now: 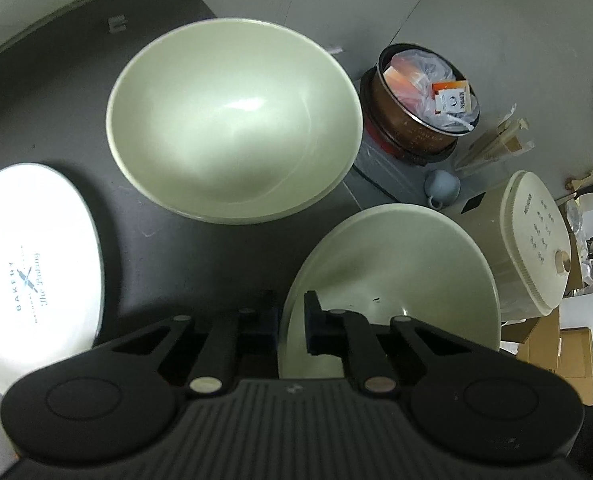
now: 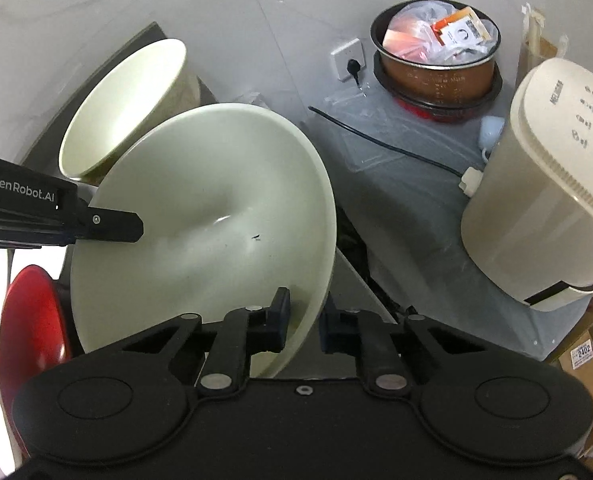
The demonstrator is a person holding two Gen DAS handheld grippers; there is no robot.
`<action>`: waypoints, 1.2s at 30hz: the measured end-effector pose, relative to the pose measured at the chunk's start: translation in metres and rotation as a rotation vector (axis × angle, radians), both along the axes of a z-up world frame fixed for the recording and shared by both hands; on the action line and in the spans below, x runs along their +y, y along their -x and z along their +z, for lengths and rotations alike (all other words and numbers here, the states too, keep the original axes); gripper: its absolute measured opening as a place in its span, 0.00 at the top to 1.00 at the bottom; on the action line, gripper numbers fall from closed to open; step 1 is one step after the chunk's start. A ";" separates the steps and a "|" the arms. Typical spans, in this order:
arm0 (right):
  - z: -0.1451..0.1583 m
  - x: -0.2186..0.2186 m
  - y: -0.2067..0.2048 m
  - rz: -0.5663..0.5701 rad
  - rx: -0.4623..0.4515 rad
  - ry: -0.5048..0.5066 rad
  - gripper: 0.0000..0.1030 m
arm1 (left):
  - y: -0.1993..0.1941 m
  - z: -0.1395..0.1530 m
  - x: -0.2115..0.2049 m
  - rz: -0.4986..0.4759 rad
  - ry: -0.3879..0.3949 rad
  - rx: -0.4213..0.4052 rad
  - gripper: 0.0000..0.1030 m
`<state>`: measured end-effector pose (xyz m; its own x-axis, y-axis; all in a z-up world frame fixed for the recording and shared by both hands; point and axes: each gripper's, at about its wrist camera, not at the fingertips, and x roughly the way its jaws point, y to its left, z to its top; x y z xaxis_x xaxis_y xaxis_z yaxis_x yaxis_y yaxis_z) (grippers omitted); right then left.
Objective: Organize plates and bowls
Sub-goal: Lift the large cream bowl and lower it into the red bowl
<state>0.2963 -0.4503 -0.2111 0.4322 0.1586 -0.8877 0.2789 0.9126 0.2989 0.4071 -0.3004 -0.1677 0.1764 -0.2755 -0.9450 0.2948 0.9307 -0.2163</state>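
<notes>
A pale green bowl (image 1: 396, 272) (image 2: 216, 220) hangs tilted at the dark table's right edge, held by both grippers. My left gripper (image 1: 290, 318) is shut on its near rim; in the right wrist view this gripper (image 2: 112, 228) comes in from the left onto the rim. My right gripper (image 2: 304, 322) is shut on the bowl's lower right rim. A second, larger pale green bowl (image 1: 232, 120) (image 2: 128, 108) rests on the table (image 1: 56, 100) behind. A white plate printed "BAKERY" (image 1: 36, 272) lies at the left. A red plate (image 2: 32, 320) sits among white plates at the lower left.
Right of the table stand a brown pot stuffed with plastic bags (image 1: 420, 100) (image 2: 436, 60), a cream appliance (image 1: 532, 248) (image 2: 536, 208), a small blue cup (image 1: 442, 188) and cardboard boxes (image 1: 564, 352). A black cable (image 2: 384, 140) runs from a wall socket (image 2: 348, 60).
</notes>
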 end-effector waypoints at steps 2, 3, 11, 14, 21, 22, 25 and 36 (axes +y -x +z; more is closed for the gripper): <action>0.006 0.001 0.004 -0.007 -0.022 0.008 0.87 | 0.003 0.005 0.004 0.012 0.019 -0.008 0.90; 0.011 0.001 0.006 -0.008 -0.032 0.015 0.87 | 0.005 0.009 0.007 0.020 0.032 -0.012 0.90; 0.052 0.009 0.028 -0.009 -0.146 0.056 0.87 | 0.033 0.049 0.026 0.063 0.096 -0.116 0.90; 0.064 0.014 0.035 -0.013 -0.174 0.070 0.87 | 0.043 0.064 0.034 0.082 0.118 -0.148 0.90; 0.082 0.029 0.045 0.015 -0.227 0.064 0.87 | 0.064 0.088 0.064 0.129 0.154 -0.197 0.90; 0.084 0.033 0.046 0.021 -0.233 0.066 0.87 | 0.067 0.090 0.067 0.139 0.155 -0.204 0.90; 0.088 0.043 0.047 0.049 -0.243 0.068 0.87 | 0.077 0.095 0.081 0.172 0.156 -0.215 0.90; 0.095 0.083 0.044 0.170 -0.260 0.056 0.86 | 0.102 0.104 0.135 0.298 0.142 -0.232 0.90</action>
